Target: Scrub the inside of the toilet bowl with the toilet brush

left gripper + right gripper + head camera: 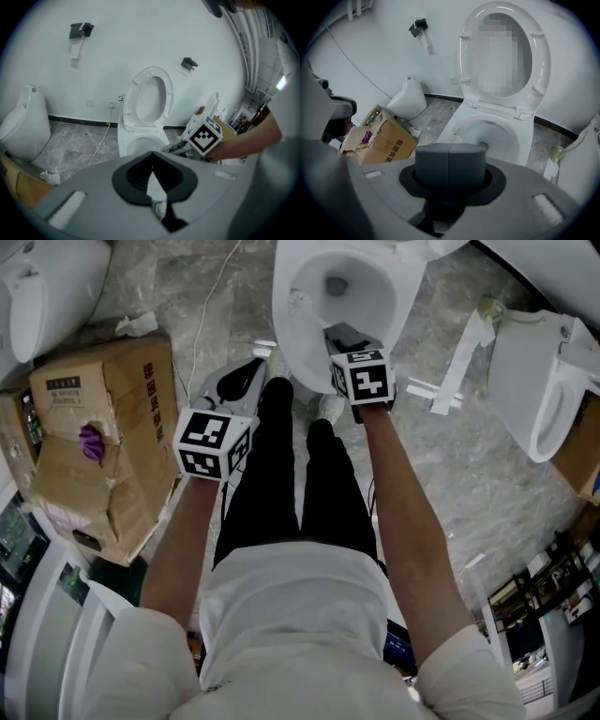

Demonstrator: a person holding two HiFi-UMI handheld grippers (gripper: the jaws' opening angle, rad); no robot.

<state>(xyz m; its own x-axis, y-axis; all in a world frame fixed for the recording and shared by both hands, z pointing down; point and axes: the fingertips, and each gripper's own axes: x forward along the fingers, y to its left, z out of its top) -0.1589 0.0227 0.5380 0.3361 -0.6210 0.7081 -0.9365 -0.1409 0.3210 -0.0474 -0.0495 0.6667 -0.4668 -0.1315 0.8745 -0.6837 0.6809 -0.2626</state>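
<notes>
Both pairs of fingers (433, 164) are sitting pressed together on nothing. My right gripper (450, 161) is hovering just at the toilet bowl (375, 310) rim, probably lining up, while my left gripper (151, 176) is hanging well back. Neither is carrying the toilet brush; that small white round thing (453, 138) on the rim might be it.

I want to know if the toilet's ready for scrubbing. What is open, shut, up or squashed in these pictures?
Toilet seat, lifted up.
Toilet bowl, uncovered.
Left gripper, jaw tips together, held back from the bowl.
Right gripper, jaws shut on nothing, by the bowl's front rim.
Cardboard box, crumpled and dented.
</notes>
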